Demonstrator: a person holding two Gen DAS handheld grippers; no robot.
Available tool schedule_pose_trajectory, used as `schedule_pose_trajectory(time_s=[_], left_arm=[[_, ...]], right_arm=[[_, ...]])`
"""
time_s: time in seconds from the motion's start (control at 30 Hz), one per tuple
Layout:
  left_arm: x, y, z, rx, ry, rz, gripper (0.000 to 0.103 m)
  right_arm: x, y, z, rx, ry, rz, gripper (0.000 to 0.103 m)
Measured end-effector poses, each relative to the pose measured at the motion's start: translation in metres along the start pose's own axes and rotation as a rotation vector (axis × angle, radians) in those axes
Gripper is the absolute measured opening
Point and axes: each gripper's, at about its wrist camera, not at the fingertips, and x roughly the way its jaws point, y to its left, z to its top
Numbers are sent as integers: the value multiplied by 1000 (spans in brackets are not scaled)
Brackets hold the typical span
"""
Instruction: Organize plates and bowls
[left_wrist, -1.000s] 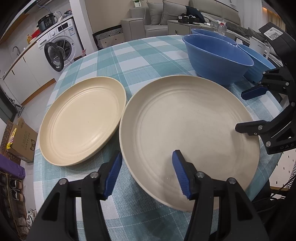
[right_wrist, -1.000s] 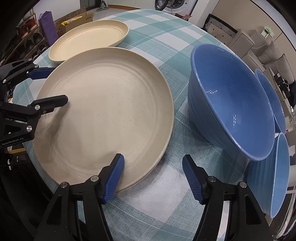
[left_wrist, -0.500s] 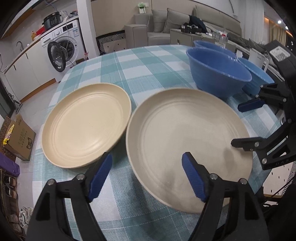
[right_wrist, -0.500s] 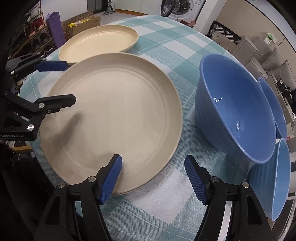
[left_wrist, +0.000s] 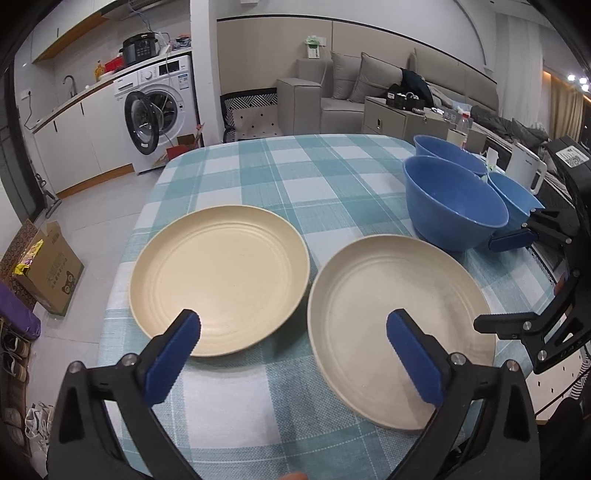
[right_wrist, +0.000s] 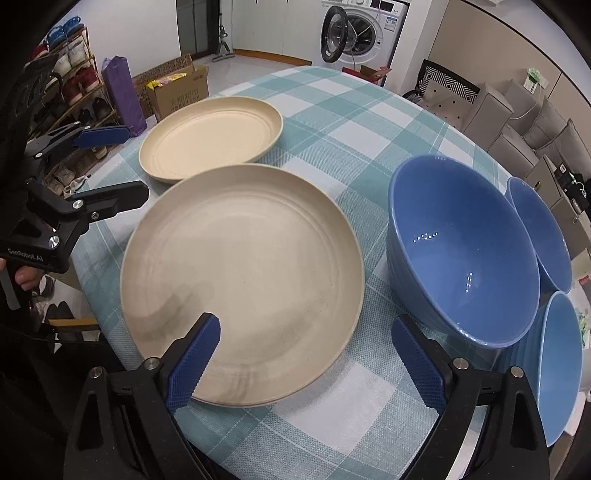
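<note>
The checked-cloth counter (left_wrist: 314, 177) carries two cream plates (left_wrist: 219, 278) (left_wrist: 400, 326) and, at two o'clock, three blue bowls (left_wrist: 454, 214).

Both wrist cameras look steeply down from close above, sharing the table (left_wrist: 303, 173) (from opposite sides).

Two plates (left_wrist: 219, 280) (left_wrist: 400, 328) side by side on table (left_wrist: 295, 173); three bowls (left_wrist: 454, 212) clustered right of nearer plate.

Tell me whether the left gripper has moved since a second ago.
Yes. The left gripper has pulled back off the grey-beige plate toward the table's near edge, its jaws just opening; nothing is between them.
</note>
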Motion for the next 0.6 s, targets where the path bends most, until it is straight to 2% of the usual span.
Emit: schedule_pose_trajectory(time_s=[0.13, 0.6], left_arm=[[-7, 7, 5, -9, -32, 29, 103], [-28, 40, 22, -69, -106, 96, 103]], right_arm=[[-2, -6, 10, 24, -29, 20, 100], [-21, -23, 39, 132, -143, 45, 101]])
